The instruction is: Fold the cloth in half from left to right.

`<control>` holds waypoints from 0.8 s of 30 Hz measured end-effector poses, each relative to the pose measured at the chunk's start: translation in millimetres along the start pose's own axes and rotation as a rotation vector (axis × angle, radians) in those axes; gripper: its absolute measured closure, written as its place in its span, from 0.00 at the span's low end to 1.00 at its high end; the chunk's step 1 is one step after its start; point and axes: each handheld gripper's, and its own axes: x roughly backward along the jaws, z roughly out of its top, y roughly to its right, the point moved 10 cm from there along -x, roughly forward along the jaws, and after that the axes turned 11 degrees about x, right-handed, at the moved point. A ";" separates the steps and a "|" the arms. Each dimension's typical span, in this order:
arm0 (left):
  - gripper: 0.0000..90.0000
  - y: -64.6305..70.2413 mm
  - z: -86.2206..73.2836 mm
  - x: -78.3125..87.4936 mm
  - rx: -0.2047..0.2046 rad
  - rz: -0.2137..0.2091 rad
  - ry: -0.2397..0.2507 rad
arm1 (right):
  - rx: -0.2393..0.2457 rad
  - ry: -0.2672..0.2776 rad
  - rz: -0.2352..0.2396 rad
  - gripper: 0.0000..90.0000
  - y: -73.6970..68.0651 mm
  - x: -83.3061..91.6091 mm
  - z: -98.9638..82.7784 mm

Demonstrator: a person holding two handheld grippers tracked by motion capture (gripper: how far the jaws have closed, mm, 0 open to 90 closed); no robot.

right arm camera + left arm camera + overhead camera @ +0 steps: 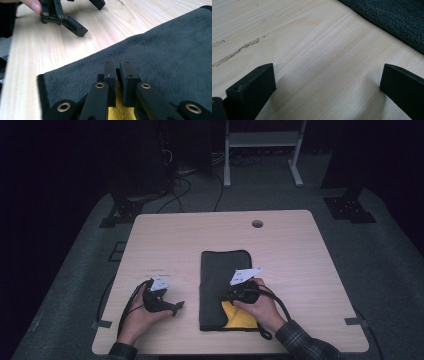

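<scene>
Table: the pale wooden table is standing lengthwise across the high view, with a round cable hole sitting toward 12 o'clock from its middle.
Cloth: a dark fleecy cloth is lying flat just below the table's centre, folded into an upright rectangle; a yellow layer is peeking out at its 5 o'clock corner.
Right hand: the right hand is coming in from 5 o'clock and resting over the cloth's lower right part.
Right gripper: the right gripper is pressing down on the cloth near the yellow corner; its jaws are standing almost together with only a thin slit between them. From the pictures I cannot tell whether a fold of fabric is being pinched.
Left hand: the left hand is resting on bare wood at 9 o'clock of the cloth.
Left gripper: the left gripper is sitting low over the table with its jaws spread wide and nothing between them; the cloth edge is lying at its 1 o'clock, apart from it.
</scene>
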 end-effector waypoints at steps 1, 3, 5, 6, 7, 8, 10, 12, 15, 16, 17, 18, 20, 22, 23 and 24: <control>0.00 0.0 0.0 0.0 0.000 0.000 0.000 | -0.002 0.000 0.004 0.93 -0.2 4.0 -0.8; 0.00 0.1 0.0 0.0 0.001 0.000 0.000 | -0.011 0.003 0.009 0.93 -1.0 11.8 -3.1; 0.00 0.0 0.0 0.0 0.000 0.000 0.000 | -0.023 0.003 0.010 0.93 -1.5 21.2 -7.8; 0.00 0.1 0.0 0.0 0.001 0.000 0.001 | -0.029 0.005 0.012 0.93 -2.0 25.3 -10.1; 0.00 0.1 0.1 0.0 0.001 0.000 0.001 | -0.038 0.007 0.017 0.93 -2.8 30.0 -12.6; 0.00 0.0 0.0 0.0 0.000 0.000 0.000 | -0.048 0.007 0.017 0.93 -3.7 34.6 -15.1; 0.00 0.0 0.0 0.0 0.000 0.000 0.000 | -0.056 0.004 0.016 0.93 -5.0 41.4 -20.3; 0.00 -0.2 0.1 0.0 -0.002 0.000 0.000 | -0.066 -0.001 0.019 0.93 -7.2 48.3 -26.7; 0.00 0.1 0.3 -0.2 0.000 0.000 0.003 | -0.075 -0.018 0.020 0.93 -10.4 57.1 -39.1; 0.00 0.0 0.3 -0.2 0.000 0.000 0.003 | -0.077 -0.021 0.021 0.93 -10.9 58.7 -42.1; 0.00 0.2 0.4 -0.2 0.002 -0.001 0.004 | -0.085 -0.030 0.024 0.93 -12.0 61.2 -47.2; 0.00 0.2 0.4 -0.3 0.002 -0.001 0.004 | -0.092 -0.039 0.028 0.93 -13.3 63.1 -51.3; 0.00 0.2 0.4 -0.3 0.002 -0.001 0.004 | -0.098 -0.048 0.031 0.92 -14.2 65.4 -57.6; 0.00 0.1 0.4 -0.2 0.001 0.000 0.004 | -0.101 -0.058 0.030 0.90 -14.8 67.2 -64.0; 0.00 0.1 0.4 -0.2 0.001 0.000 0.004 | -0.103 -0.068 0.030 0.89 -15.2 68.1 -67.6; 0.00 0.1 0.3 -0.2 0.002 0.000 0.004 | -0.102 -0.072 0.030 0.89 -15.4 68.8 -69.6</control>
